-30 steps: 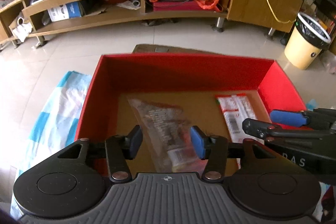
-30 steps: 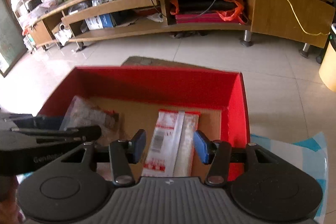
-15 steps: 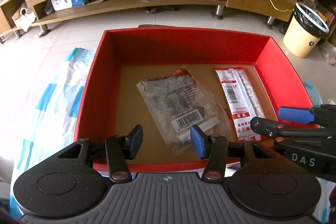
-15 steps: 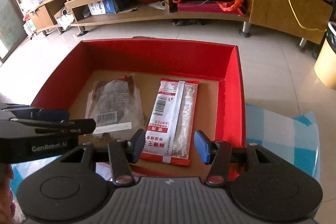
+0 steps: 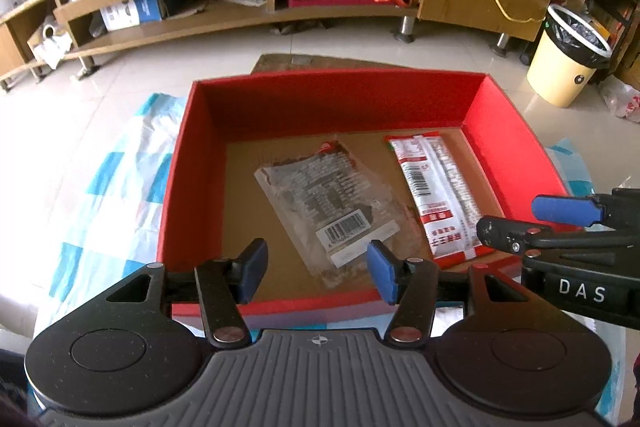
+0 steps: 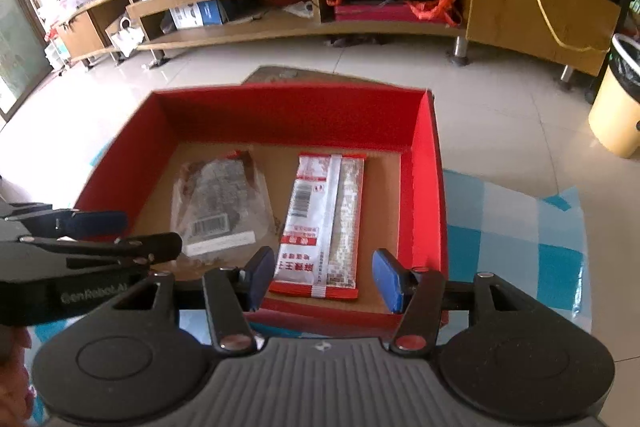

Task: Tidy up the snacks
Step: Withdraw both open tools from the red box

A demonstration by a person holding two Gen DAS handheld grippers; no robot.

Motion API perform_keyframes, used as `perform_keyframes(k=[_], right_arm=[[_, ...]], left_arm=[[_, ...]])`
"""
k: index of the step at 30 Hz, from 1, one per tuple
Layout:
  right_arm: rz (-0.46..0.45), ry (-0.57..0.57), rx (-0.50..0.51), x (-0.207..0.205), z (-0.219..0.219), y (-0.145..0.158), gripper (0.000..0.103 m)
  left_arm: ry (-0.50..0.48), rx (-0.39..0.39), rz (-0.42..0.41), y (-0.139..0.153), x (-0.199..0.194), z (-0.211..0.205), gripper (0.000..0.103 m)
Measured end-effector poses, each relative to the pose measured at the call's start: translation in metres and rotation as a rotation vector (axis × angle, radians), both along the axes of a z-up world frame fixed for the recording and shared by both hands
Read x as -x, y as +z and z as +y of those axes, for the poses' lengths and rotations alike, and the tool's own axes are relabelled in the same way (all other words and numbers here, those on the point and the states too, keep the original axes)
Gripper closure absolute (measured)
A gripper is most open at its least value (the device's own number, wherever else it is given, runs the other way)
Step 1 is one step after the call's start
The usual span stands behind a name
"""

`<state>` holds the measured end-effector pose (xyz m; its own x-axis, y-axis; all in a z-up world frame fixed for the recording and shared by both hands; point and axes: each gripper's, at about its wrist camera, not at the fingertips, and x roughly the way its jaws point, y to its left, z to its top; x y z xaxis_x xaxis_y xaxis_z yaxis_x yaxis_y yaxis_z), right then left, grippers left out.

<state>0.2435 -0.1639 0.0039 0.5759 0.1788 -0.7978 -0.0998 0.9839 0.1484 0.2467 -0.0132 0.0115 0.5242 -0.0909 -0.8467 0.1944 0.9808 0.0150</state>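
red box (image 5: 184, 187), clear snack packet (image 5: 332, 203) inside, beside red-white snack packet (image 5: 436, 191)

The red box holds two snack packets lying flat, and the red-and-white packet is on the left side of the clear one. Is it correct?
Not quite. The red-and-white packet lies right of the clear packet, near the right wall of the red box; both wrist views show it. Both lie flat.

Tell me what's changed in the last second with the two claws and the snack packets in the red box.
Both claws have pulled back and up from the red box, so more of it shows. The left claw and right claw are empty, with their jaws opening; neither took hold of anything. The clear packet and the red-and-white packet lie flat side by side on the box floor, as before.
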Motion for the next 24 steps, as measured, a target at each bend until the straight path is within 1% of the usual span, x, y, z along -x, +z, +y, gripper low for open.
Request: perform_keyframes(k=[3, 7, 13, 19, 24], right_arm=[[-0.024, 0.007, -0.002, 0.009, 0.004, 0.011, 0.049], [-0.047, 0.011, -0.003, 0.023, 0.005, 0.02, 0.046], [-0.072, 0.004, -0.007, 0.044, 0.001, 0.032, 0.046], [-0.081, -0.001, -0.01, 0.059, -0.003, 0.038, 0.045], [-0.083, 0.004, -0.012, 0.071, -0.001, 0.04, 0.045]], left_arm=[[-0.002, 0.001, -0.021, 0.008, 0.009, -0.002, 0.036], [-0.005, 0.002, -0.04, 0.017, 0.02, -0.002, 0.035], [-0.018, -0.02, -0.068, 0.028, 0.037, -0.003, 0.033], [-0.03, -0.023, -0.087, 0.037, 0.051, -0.004, 0.03], [-0.031, -0.022, -0.085, 0.039, 0.063, -0.003, 0.029]])
